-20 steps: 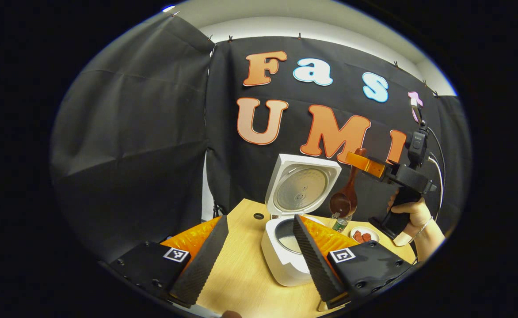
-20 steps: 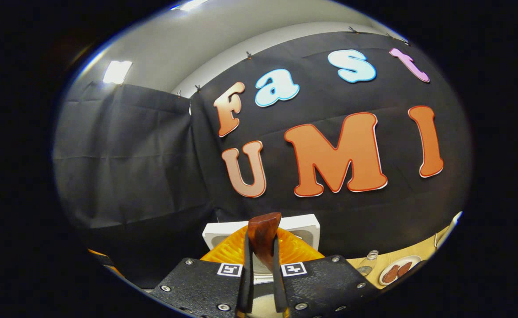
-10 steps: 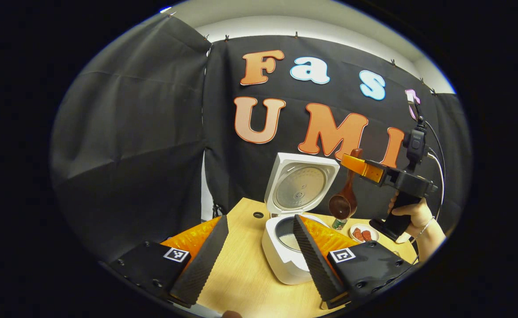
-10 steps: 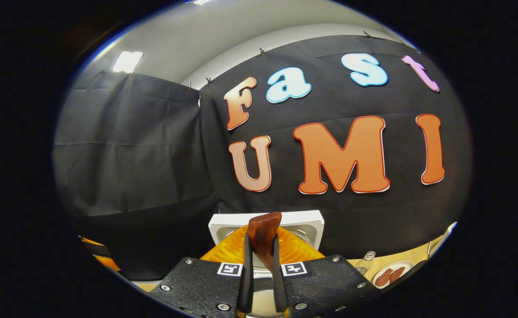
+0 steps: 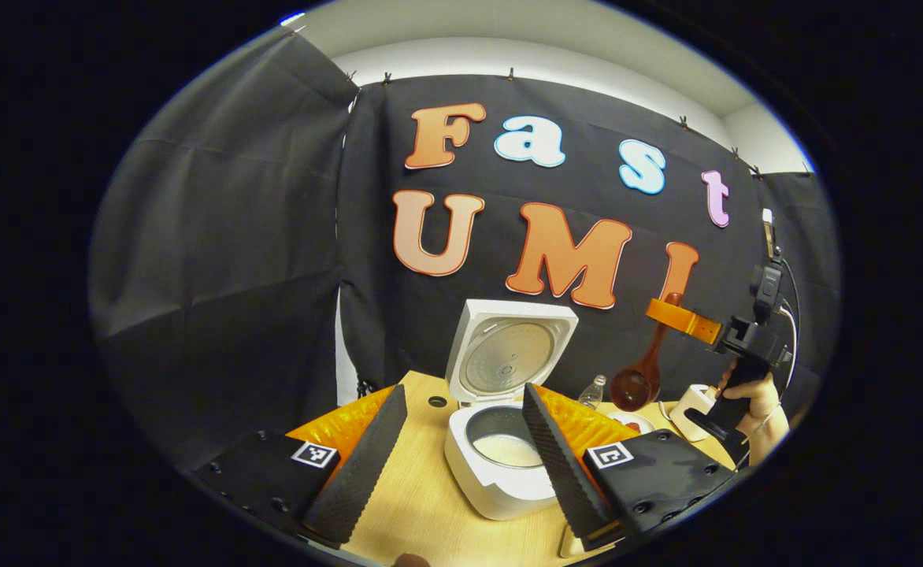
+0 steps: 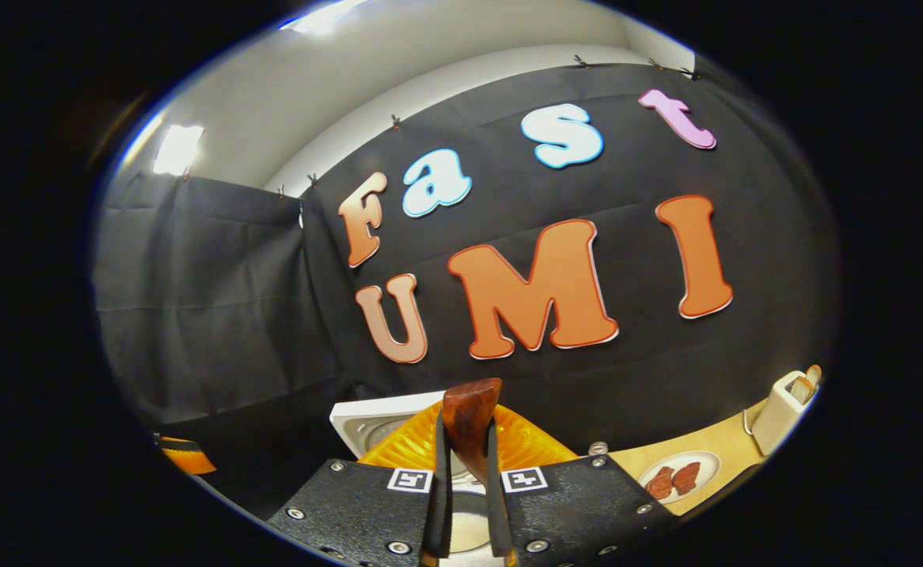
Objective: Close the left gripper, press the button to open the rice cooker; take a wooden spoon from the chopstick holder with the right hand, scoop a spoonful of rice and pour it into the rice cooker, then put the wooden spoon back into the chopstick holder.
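The white rice cooker (image 5: 501,480) stands on the wooden table with its lid (image 5: 509,354) raised and rice in its pot. My left gripper (image 5: 463,391) is open in front of it, with nothing between its fingers. To the right, my right gripper (image 5: 686,319) is held up by a hand (image 5: 753,394) and is shut on the handle of the wooden spoon (image 5: 643,378). The spoon's bowl hangs down beside the cooker, above the table. In the right gripper view, my right gripper (image 6: 468,441) clamps the spoon handle (image 6: 469,413), with the cooker lid (image 6: 371,421) behind it.
A white holder (image 5: 694,402) (image 6: 780,405) with something brown sticking out stands at the right of the table. A plate (image 6: 678,476) of red pieces and a small bottle (image 5: 591,390) sit between the holder and the cooker. Black cloth closes off the back and left.
The right gripper has carried the spoon to the right and lower, away from the cooker toward the white holder. The left gripper stays open and has swung a little to the right.
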Motion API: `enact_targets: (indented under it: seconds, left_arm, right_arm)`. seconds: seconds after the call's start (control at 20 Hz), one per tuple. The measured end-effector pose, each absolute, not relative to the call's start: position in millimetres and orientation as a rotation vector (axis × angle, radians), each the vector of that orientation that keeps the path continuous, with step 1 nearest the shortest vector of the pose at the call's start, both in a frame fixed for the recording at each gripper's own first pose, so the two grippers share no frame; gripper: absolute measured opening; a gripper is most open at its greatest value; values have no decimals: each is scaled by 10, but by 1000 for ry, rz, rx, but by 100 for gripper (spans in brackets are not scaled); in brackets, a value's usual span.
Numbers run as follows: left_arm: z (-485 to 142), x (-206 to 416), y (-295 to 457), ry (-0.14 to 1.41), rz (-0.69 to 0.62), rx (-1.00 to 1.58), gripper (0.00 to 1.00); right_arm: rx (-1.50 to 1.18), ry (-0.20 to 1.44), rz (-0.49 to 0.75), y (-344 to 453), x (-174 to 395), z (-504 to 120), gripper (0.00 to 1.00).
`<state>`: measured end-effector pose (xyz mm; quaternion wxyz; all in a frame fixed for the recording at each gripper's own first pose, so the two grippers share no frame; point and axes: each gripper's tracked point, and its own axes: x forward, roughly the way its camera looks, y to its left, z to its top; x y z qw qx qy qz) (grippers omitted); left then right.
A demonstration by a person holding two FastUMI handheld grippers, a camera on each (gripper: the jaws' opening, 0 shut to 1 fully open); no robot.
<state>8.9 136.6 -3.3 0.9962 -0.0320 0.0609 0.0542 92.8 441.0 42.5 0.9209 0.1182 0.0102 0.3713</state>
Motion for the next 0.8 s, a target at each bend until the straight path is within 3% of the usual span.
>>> enact_targets:
  seconds: [0.55,0.8]
  left_arm:
    - [50,230,833,97,32,-30,100]
    - [102,220,778,73,54,-34,99]
  right_arm:
    - [315,69,475,2515,1131,-120,18]
    - [337,90,381,1911,1200,-517,18]
